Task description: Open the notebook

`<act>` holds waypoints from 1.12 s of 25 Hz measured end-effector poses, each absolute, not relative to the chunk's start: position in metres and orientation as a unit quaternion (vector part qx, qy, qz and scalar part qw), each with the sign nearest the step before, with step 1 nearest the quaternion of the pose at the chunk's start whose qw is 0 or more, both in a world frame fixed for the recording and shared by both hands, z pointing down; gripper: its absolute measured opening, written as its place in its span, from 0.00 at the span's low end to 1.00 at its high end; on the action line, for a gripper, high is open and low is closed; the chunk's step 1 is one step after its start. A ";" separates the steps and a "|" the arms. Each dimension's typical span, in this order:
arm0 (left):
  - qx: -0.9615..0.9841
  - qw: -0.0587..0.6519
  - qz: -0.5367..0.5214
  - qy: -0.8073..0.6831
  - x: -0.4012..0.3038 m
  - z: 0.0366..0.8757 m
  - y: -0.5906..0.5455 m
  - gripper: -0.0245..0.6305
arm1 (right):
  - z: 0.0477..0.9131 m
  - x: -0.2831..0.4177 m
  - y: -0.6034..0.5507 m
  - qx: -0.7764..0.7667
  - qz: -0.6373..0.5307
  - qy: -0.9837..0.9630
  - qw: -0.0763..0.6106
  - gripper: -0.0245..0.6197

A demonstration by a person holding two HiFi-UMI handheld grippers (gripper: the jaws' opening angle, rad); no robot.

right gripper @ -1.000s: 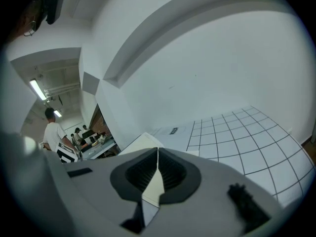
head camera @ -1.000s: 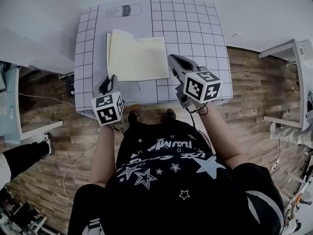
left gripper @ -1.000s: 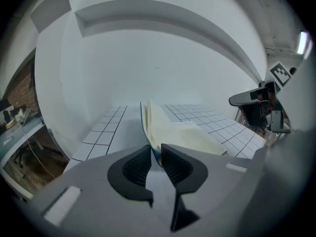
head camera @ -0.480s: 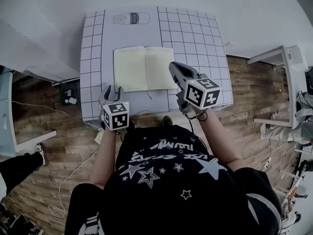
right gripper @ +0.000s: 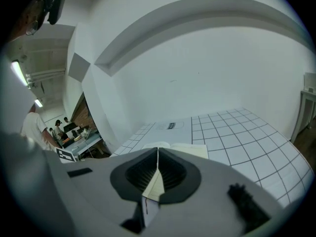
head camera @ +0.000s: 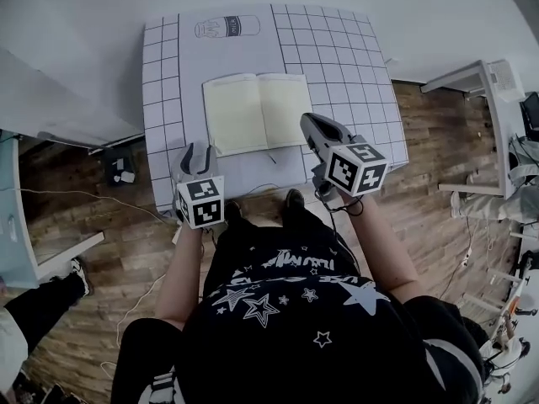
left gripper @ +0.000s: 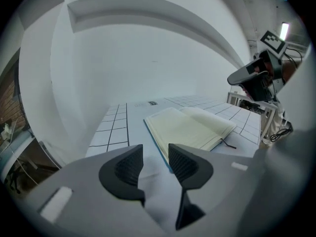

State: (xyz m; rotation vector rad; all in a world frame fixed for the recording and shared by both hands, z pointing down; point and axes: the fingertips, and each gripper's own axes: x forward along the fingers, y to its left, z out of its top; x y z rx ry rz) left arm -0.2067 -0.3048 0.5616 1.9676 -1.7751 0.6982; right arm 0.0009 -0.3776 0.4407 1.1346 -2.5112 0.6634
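**A:** Where does the notebook sit?

**B:** The cream-paged notebook with a thin blue cover edge (head camera: 257, 112) lies open and flat on the white table top ruled with black grid lines (head camera: 345, 53). Both of its pages face up. A thin dark ribbon bookmark (left gripper: 229, 143) pokes out from the notebook's near edge, close to the spine.

**A:** And the left gripper?

**B:** The grey left gripper (left gripper: 154, 158) hovers just short of the notebook's near left corner, not touching it. Its jaws have just been opening and now stand released, with nothing between them (only bare table top shows in the gap).

**A:** The right one?

**B:** The grey right gripper (head camera: 310, 124) hangs over the notebook's near right corner. The left gripper view shows it up in the air, clear of the pages. Its jaws are clenched together on nothing, and a sliver of cream page shows through the slit beneath them.

**A:** Anything else around the notebook?

**B:** A printed outline of a bottle (head camera: 226, 27) lies on the table top beyond the notebook's far edge. The person in a black shirt with white stars (head camera: 295, 310) stands on the notebook's near side, on a brown wooden plank floor (head camera: 429, 158).
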 end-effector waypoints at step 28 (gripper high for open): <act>0.700 0.103 0.096 -0.700 -0.109 0.420 -0.147 0.11 | 0.411 0.104 -0.222 0.354 0.212 -0.908 0.071 0.06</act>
